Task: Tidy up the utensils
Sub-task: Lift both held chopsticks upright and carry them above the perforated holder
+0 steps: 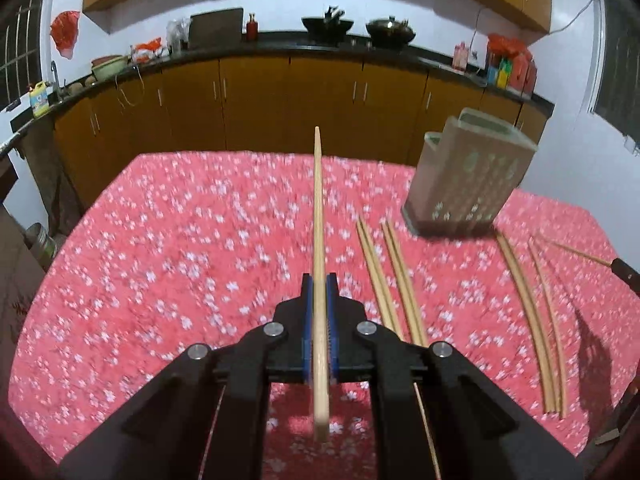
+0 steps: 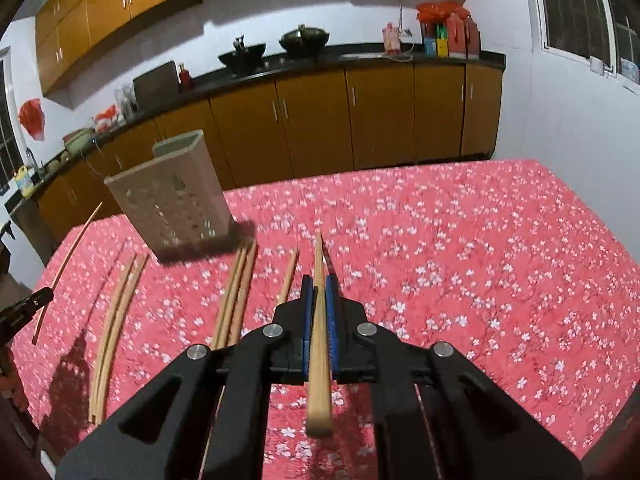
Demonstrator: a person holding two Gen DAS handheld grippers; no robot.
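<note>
Pinching one chopstick (image 1: 319,216) between the blue pads, my left gripper (image 1: 319,292) is holding it above the floral tablecloth (image 1: 180,240). My right gripper (image 2: 319,292) is clamping another chopstick (image 2: 319,264) likewise. Loose chopsticks (image 1: 394,276) are lying near the perforated utensil holder (image 1: 468,176), which is standing empty-looking on the cloth.

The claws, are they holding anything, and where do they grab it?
Yes. The left claw pinches one chopstick near its thick end, and the right claw pinches another chopstick, also near its thick end.
</note>
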